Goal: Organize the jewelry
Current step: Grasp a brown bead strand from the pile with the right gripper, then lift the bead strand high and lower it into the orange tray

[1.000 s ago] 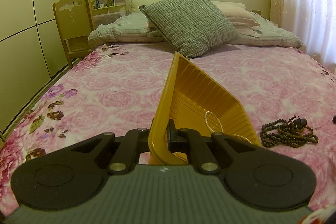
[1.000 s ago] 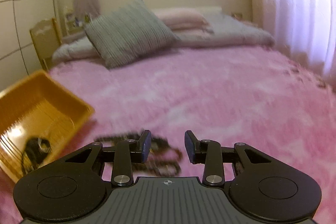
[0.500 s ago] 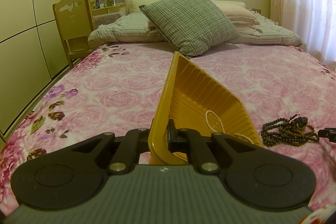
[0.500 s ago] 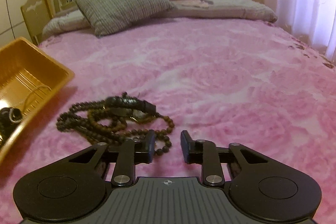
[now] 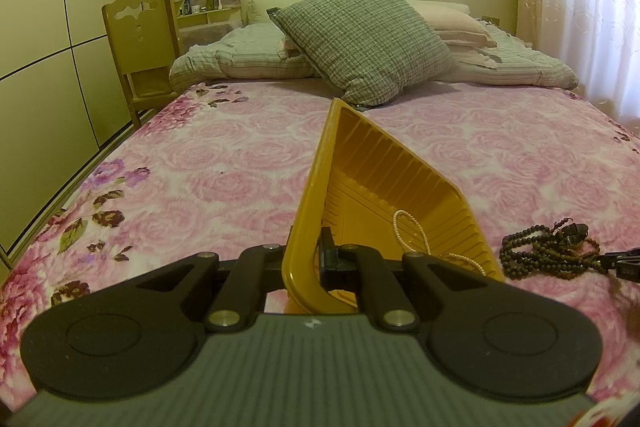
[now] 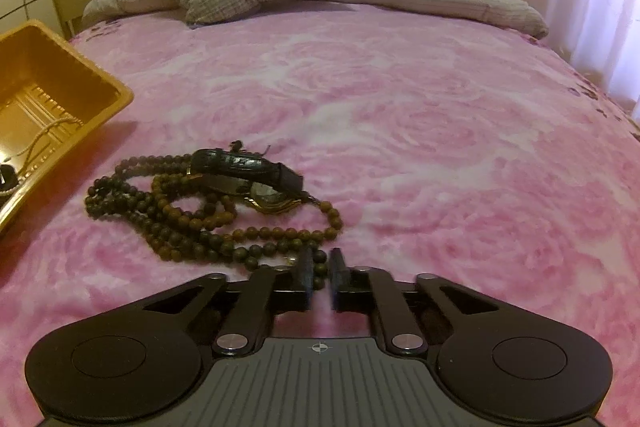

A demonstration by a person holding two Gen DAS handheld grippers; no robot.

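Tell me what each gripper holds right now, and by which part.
The left gripper clamps the yellow tray by its near rim. The right gripper, jaws just closing, pinches the near loop of the bead necklace.

We brought the right hand-held gripper (image 6: pixel 321 273) down and forward over the bed (image 6: pixel 400 99) until its tips reached the near edge of the dark bead strands (image 6: pixel 192 223), which had been farther ahead of it. Its jaws were closing as it came, and a bead or two now sat in the narrow gap between them. In the left wrist view, the gripper's tip (image 5: pixel 624 261) entered at the right edge beside the beads (image 5: pixel 548 255).
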